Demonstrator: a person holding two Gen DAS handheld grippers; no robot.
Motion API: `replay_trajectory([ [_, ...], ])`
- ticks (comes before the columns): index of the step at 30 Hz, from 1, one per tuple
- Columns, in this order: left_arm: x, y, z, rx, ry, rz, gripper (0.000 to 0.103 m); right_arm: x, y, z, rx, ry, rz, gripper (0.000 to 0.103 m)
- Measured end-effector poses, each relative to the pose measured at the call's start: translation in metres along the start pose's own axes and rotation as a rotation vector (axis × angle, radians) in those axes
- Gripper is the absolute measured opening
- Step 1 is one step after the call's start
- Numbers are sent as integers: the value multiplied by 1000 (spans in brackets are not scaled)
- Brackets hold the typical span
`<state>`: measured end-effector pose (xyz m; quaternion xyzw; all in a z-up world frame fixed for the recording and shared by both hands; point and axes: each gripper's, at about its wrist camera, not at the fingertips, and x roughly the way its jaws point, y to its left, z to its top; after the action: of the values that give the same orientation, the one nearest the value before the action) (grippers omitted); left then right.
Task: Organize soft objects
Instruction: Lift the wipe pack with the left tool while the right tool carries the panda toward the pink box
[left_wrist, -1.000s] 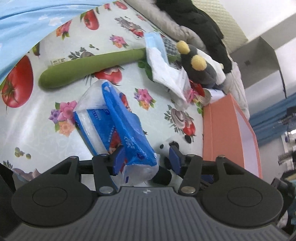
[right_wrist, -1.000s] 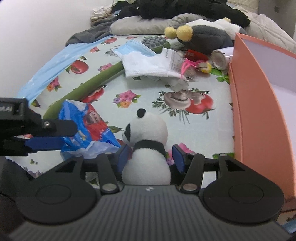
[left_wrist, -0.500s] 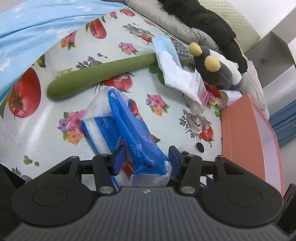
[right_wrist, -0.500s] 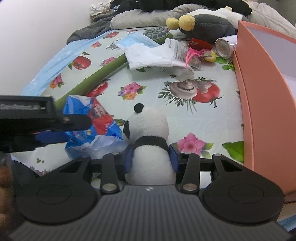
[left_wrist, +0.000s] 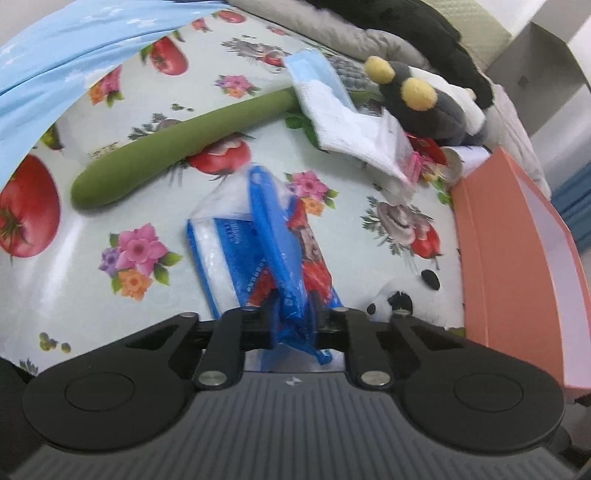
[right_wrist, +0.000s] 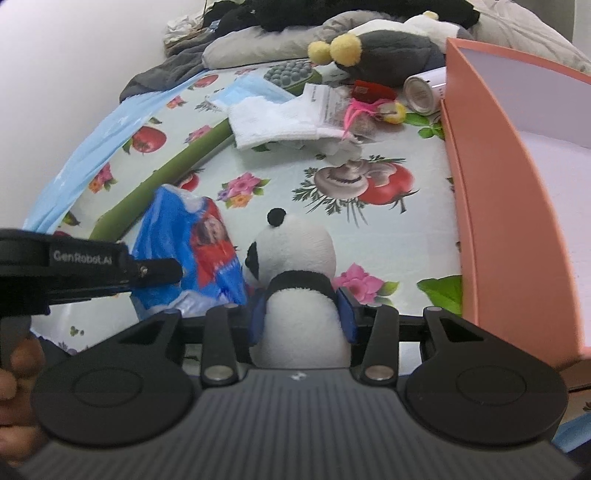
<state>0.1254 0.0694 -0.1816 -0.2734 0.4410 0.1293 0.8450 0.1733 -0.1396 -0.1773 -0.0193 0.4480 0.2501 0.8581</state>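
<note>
A blue plastic tissue pack (left_wrist: 236, 251) lies on the flowered cloth. My left gripper (left_wrist: 295, 325) is closing, and its pads pinch the raised blue fold at the pack's near end. In the right wrist view the same pack (right_wrist: 192, 236) sits left of a black-and-white panda plush (right_wrist: 295, 251). My right gripper (right_wrist: 301, 317) is shut on the panda's white body, one blue pad on each side. The panda's head (left_wrist: 388, 299) peeks in at the right of the left wrist view. One left gripper finger (right_wrist: 155, 269) reaches in from the left.
An orange box (right_wrist: 498, 221) with an open top stands along the right. Farther back lie a long green plush (left_wrist: 177, 147), a white cloth (left_wrist: 347, 125), a grey plush with yellow pompoms (left_wrist: 424, 107) and a can (right_wrist: 421, 92). A person's hand (right_wrist: 14, 387) holds the left gripper.
The left jaws have gone from wide apart to pinched on the tissue pack's blue fold, and that gripper has shifted along the pack. The right jaws tightened slightly on the panda.
</note>
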Motion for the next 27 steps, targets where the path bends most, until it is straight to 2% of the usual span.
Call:
replay_trajectory([
  [9, -20, -14, 3, 89, -26, -56, 10, -26, -3, 12, 23, -56, -18, 44],
  [17, -59, -26, 13, 173, -46, -132, 10, -69, 1, 30, 44, -135, -37, 44],
  [27, -118, -50, 25, 264, -122, -213, 10, -118, 9, 42, 63, -230, -30, 44],
])
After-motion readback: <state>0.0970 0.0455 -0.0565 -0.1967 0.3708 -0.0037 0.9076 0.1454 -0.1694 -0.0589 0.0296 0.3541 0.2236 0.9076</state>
